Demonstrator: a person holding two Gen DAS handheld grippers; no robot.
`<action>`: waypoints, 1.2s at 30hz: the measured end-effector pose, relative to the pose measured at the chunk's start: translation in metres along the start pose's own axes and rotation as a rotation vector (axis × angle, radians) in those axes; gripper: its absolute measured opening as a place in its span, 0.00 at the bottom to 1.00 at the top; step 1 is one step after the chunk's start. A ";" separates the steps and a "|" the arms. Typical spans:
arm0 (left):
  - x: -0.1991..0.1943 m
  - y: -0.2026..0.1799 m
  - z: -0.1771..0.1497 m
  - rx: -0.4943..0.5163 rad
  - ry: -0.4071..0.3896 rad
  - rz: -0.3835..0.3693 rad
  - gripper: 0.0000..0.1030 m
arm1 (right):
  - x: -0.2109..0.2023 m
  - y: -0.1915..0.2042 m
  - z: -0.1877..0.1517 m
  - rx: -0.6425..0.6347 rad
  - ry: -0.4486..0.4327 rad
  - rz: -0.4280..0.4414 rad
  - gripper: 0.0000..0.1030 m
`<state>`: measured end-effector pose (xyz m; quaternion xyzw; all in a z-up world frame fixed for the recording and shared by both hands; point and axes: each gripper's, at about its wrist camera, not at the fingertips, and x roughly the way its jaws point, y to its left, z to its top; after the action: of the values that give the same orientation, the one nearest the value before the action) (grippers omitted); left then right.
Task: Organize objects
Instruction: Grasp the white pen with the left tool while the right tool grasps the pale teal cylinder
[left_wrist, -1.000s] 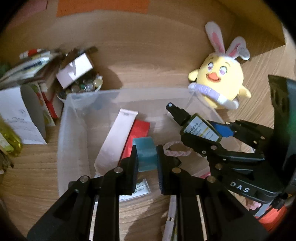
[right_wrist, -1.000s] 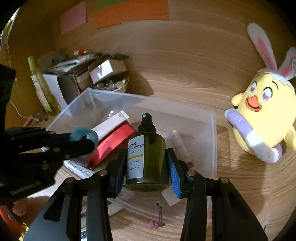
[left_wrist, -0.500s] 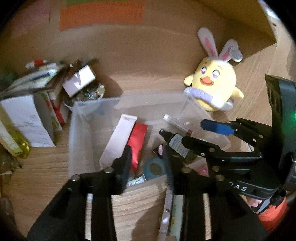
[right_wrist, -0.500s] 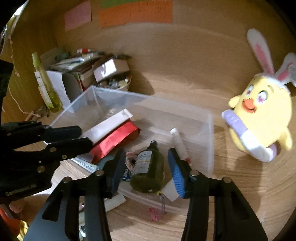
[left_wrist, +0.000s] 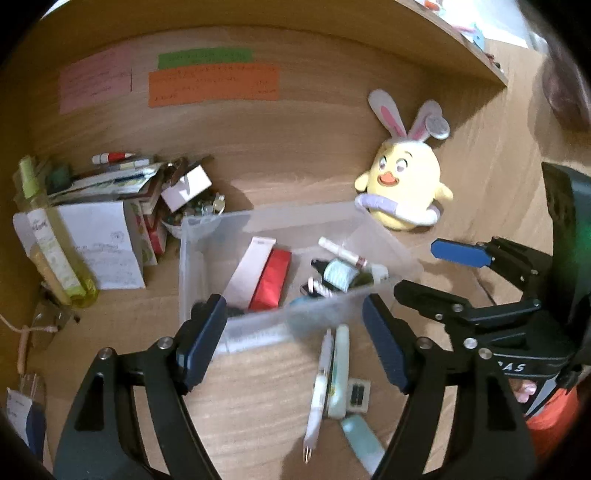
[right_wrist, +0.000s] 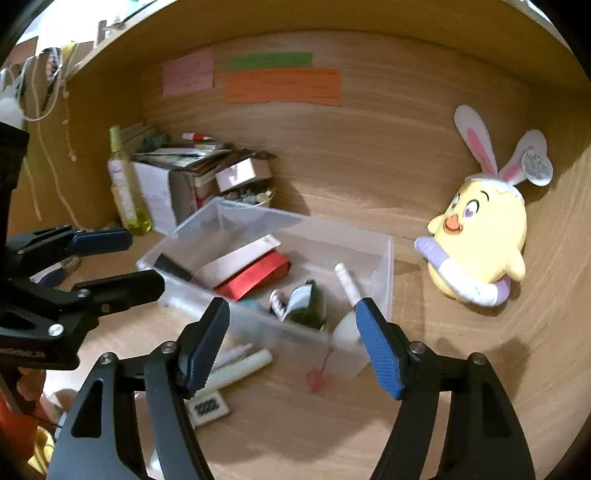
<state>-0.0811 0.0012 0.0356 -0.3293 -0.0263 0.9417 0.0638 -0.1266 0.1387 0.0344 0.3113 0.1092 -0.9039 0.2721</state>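
Green bottle (right_wrist: 310, 306) dropped into bin (right_wrist: 373, 254); its label unreadable, blurred.

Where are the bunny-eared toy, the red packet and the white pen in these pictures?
Toy (right_wrist: 480, 236): right wrist view, on its yellow belly.
Red packet (left_wrist: 270, 279): left wrist view, on the middle of its flat face, inside the bin.
White pen (left_wrist: 318, 391): left wrist view, on mid-barrel, outside the bin.

Both my wrist cameras look down, near, at the same clear plastic box (left_wrist: 273, 325) (right_wrist: 380, 273) on the wooden desk (left_wrist: 258, 398) (right_wrist: 332, 424).
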 end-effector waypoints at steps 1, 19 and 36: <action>-0.001 -0.001 -0.005 0.003 0.008 0.002 0.73 | -0.001 0.002 -0.005 0.001 0.007 0.008 0.66; 0.042 0.002 -0.096 -0.075 0.271 -0.107 0.36 | 0.008 0.057 -0.097 -0.008 0.165 0.126 0.66; 0.006 0.019 -0.119 -0.051 0.271 0.000 0.10 | 0.019 0.058 -0.112 -0.036 0.203 0.128 0.25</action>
<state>-0.0141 -0.0159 -0.0628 -0.4549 -0.0412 0.8877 0.0585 -0.0503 0.1239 -0.0669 0.4026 0.1320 -0.8464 0.3226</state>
